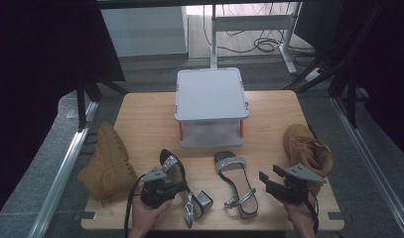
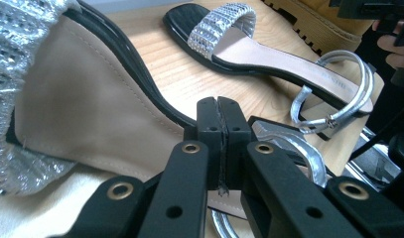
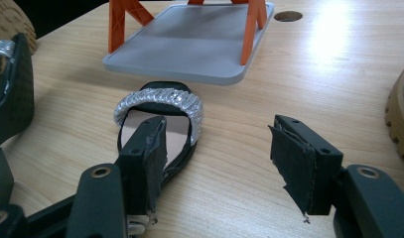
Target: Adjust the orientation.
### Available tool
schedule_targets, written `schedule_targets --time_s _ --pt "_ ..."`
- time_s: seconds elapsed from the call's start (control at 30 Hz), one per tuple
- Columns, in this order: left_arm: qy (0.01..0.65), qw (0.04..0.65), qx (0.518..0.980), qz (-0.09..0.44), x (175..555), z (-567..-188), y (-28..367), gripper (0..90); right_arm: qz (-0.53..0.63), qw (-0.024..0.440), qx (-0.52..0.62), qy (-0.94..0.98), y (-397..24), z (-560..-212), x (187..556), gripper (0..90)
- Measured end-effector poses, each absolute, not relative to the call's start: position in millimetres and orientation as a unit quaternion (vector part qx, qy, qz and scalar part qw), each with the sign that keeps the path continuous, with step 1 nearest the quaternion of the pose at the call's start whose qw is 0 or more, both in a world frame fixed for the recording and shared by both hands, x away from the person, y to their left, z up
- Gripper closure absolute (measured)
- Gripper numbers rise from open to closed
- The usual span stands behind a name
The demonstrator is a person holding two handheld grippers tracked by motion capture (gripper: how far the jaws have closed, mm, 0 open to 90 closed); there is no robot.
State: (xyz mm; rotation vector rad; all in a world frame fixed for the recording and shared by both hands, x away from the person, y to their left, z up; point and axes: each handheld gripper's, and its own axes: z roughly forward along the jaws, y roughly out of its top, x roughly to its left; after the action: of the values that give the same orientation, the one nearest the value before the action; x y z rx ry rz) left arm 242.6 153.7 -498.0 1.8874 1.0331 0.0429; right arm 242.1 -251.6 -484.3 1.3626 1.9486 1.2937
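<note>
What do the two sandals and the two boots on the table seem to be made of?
Sandals and: black soles with beige insoles that look like smooth synthetic leather, toe bands of glittering silver stones, shiny metallic silver ankle straps.

Boots and: matte tan uppers, probably suede or nubuck by the soft, dull surface, with ridged soles that look like rubber.

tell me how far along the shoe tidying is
Done: nothing looks put away; the rack holds no shoes, and both boots sit at the table's edges. In hand: the left gripper is shut on the left sandal's edge. The right gripper is open above the table, facing the right sandal. Left: probably racking all four.
</note>
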Motion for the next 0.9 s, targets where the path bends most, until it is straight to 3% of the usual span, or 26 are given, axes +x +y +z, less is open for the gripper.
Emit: schedule_targets --time_s 0.13,0.33,0.73,0.9 --pt "0.419 0.461 0.782 0.032 252.0 -497.7 137.9 89.5 0.467 0.217 0.492 0.702 -252.2 -484.0 241.7 39.8" --pt "0.417 0.434 0.799 0.013 275.0 -510.1 114.2 89.3 0.466 0.218 0.491 0.703 -253.9 -484.2 240.4 39.8" --pt "0.423 0.463 0.778 0.03 268.6 -497.2 135.2 87.1 0.47 0.225 0.489 0.7 -255.3 -482.9 238.8 40.3" --pt "0.424 0.475 0.771 0.028 263.4 -490.3 145.1 84.8 0.471 0.214 0.488 0.702 -252.8 -483.0 238.6 46.8"
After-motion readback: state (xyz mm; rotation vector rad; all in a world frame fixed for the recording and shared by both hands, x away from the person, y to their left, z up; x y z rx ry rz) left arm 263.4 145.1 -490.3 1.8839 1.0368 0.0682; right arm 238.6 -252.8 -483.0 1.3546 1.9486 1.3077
